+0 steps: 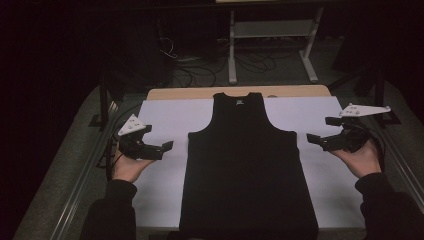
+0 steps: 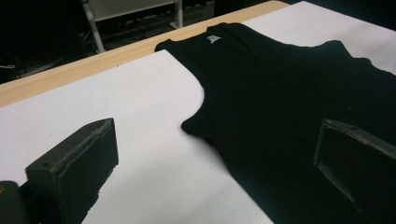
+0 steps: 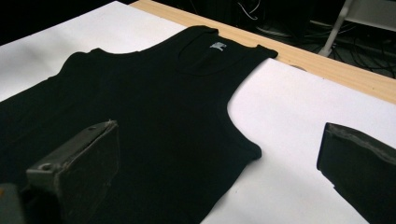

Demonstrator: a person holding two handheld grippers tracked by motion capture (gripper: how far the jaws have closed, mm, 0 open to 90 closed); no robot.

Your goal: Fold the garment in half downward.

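While flat on white sheet (image 1: 165, 175) over counter (image 1: 165, 93), black tank top (image 1: 247, 165) untouched; left tool (image 1: 160, 146) & right tool (image 1: 320, 131) released, flanking it.

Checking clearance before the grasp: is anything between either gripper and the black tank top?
Nothing visible. The left gripper and right gripper flank the black tank top, with bare white sheet between.

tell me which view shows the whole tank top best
The high view: the tank top lies flat, visible from straps to hem. The left gripper view and the right gripper view each show its neck and one armhole side, cut off by the frame.
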